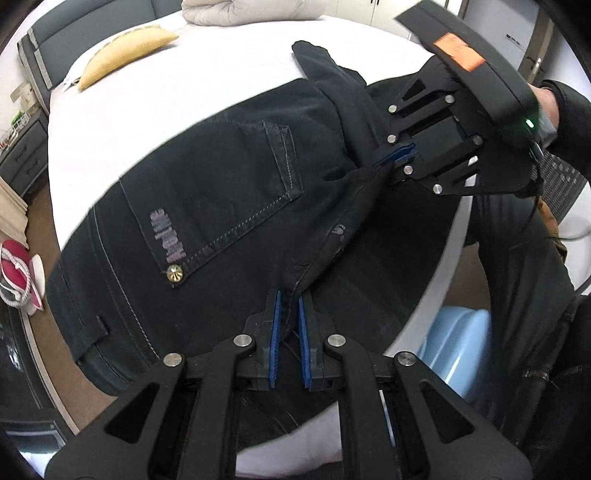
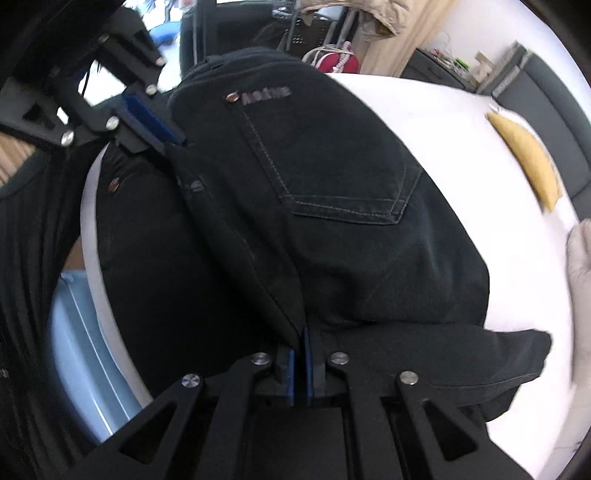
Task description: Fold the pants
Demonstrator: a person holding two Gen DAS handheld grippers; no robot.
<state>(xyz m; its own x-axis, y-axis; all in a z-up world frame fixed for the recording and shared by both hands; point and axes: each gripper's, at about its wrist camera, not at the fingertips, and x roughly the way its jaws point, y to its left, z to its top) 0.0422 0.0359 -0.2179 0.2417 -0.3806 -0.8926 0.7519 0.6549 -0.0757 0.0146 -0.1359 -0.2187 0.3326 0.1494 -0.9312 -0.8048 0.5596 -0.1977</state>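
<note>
Dark pants [image 1: 207, 192] lie across the white bed [image 1: 229, 81], seat side up w/ back pocket [image 1: 236, 192] showing, waist end hanging off the near edge toward the person.

Left gripper [image 1: 290, 332]: blue-padded fingers [image 1: 275, 328] nearly pressed together, pinching a thin fold of the cloth at the seam edge. Right gripper [image 2: 299, 363]: fingers likewise closed tight on a fold of the same edge; from the left view it shows off to the right, gripping where one leg [image 1: 325, 70] doubles over. Both grips sit along one edge, well apart, so the cloth hangs taut between them. Judged reason: carrying one half over the other w/o it sagging or twisting.

Materials: pants are heavy denim, near-black, matte, w/ pale contrast stitching round the pocket, a brass rivet [image 1: 174, 274] at its corner and a faded purple label patch beside it. Cloth creases in broad soft ridges, not sharp ones (stiff enough to hold a fold, I'd say). Bed sheet smooth, flat, no wrinkles near the work. A tan curved pillow [image 1: 125, 55] and a cream bundled blanket [image 1: 251, 11] sit at the far end, clear of the pants.

Fold appears under way, not yet laid flat.
</note>
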